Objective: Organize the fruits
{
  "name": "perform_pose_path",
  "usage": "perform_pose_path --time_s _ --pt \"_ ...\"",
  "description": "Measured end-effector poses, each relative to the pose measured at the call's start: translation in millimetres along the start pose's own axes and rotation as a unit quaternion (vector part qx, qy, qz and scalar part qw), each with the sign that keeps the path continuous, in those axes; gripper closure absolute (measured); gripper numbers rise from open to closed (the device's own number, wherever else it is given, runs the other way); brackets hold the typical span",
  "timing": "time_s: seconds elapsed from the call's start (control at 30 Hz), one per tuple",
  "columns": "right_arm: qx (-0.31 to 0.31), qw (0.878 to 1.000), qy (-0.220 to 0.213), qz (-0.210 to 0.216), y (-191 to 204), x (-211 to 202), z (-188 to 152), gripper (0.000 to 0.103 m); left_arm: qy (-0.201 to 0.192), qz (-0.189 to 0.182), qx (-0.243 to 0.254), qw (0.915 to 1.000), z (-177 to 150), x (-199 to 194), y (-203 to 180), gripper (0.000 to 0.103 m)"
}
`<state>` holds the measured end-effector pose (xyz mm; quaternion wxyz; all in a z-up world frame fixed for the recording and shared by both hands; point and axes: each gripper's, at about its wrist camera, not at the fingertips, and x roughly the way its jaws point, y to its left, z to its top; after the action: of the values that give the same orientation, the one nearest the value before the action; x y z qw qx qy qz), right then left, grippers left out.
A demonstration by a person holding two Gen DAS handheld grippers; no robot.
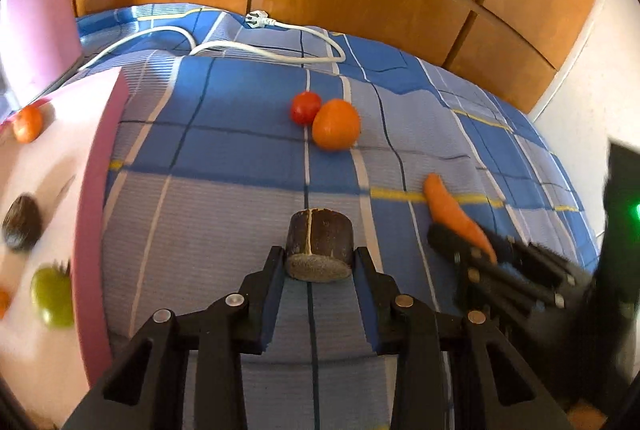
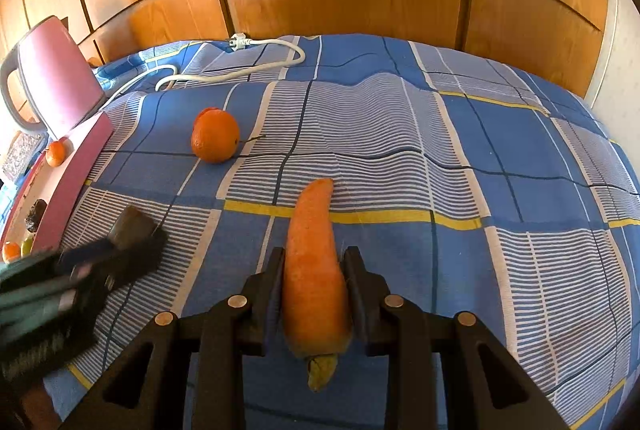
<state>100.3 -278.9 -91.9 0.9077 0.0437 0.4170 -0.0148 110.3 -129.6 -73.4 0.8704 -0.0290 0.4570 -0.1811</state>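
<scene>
Carrot (image 2: 316, 278) clamped in right claw (image 2: 314, 270); left claw (image 1: 319, 262) grips brown cylinder piece (image 1: 320, 246) above checked bedsheet (image 1: 224, 157). No readable labels.

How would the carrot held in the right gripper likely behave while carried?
The carrot looks stiff, so it probably will not droop. It tapers toward the tip, so it might slide through the fingers of the right gripper. Set on the checked cloth, it could roll in a curve.

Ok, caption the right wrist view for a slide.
Right gripper shut on a carrot over the blue checked bedspread, an orange beyond.
</scene>
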Motion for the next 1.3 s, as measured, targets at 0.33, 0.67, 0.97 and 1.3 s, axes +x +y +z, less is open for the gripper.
perform_pose_path --time_s 0.33,0.67,0.97,1.3 --pt "-0.003 1.000 -0.003 0.001 2.6 -10.3 -9.2 0.074 -0.009 0.006 0.003 0.9999 -13.4 -6.5 -1.2 0.068" --pt "-0.010 1.000 -0.004 -0.002 8.5 -23.1 -27.5 0.074 -0.006 0.029 0.032 0.9991 -16.7 -1.3 -8.5 0.069" --pt "-0.013 1.000 0.000 -0.005 10.6 -28.9 -33.6 0.074 -0.002 0.029 0.031 0.9991 -25.8 -11.7 -6.5 0.070" --pt "-0.006 1.000 0.006 -0.002 13.7 -37.2 -40.4 0.074 -0.005 0.025 0.027 0.9993 -41.2 -31.8 -8.0 0.070"
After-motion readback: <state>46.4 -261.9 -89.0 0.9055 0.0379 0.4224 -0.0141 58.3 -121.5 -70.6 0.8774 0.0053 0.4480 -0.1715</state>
